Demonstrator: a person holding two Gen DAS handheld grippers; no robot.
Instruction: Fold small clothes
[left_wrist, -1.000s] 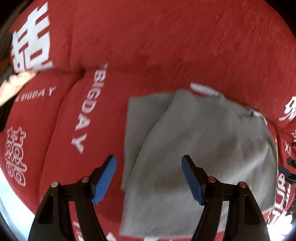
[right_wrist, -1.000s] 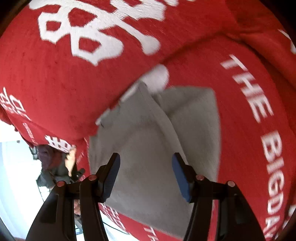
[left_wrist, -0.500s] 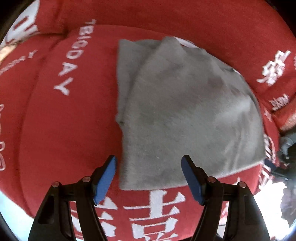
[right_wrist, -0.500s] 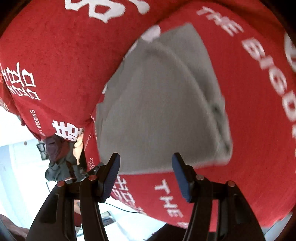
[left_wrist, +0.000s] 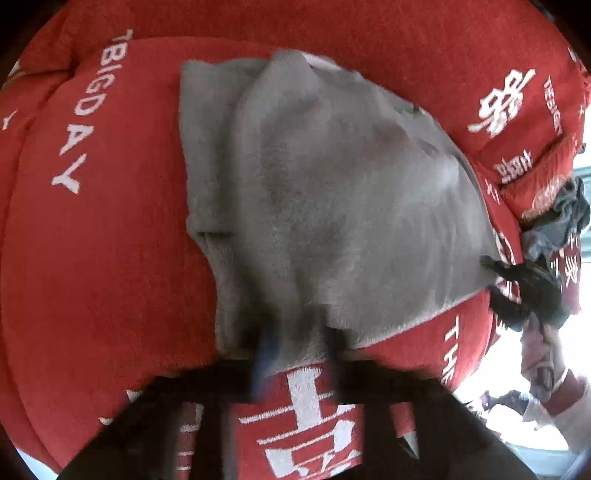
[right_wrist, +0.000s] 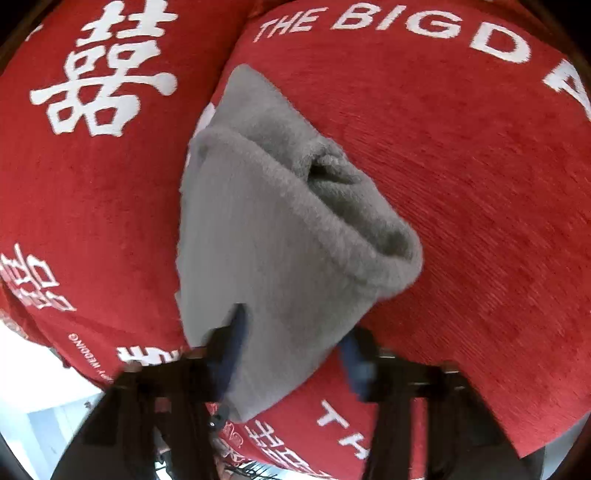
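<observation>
A folded grey fleece garment (left_wrist: 332, 192) lies on a red sofa cushion (left_wrist: 110, 258) with white lettering. In the left wrist view my left gripper (left_wrist: 295, 347) is at the garment's near edge, its blurred blue fingers narrowed around that hem. In the right wrist view the same grey garment (right_wrist: 273, 240) shows a rolled, open fold at its right side. My right gripper (right_wrist: 291, 350) straddles the garment's near corner, with its left finger (right_wrist: 232, 343) on the cloth and its right finger (right_wrist: 354, 362) beside it, still apart.
The red sofa back (right_wrist: 92, 74) with a large white character rises behind the garment. A pile of dark and grey clothes (left_wrist: 546, 258) lies past the cushion's right edge in the left wrist view. Pale floor (right_wrist: 44, 398) shows below the cushion's front edge.
Both grippers have moved down onto the garment's near edge. The left fingers have narrowed from wide open onto the hem. The right fingers now straddle the near corner.
</observation>
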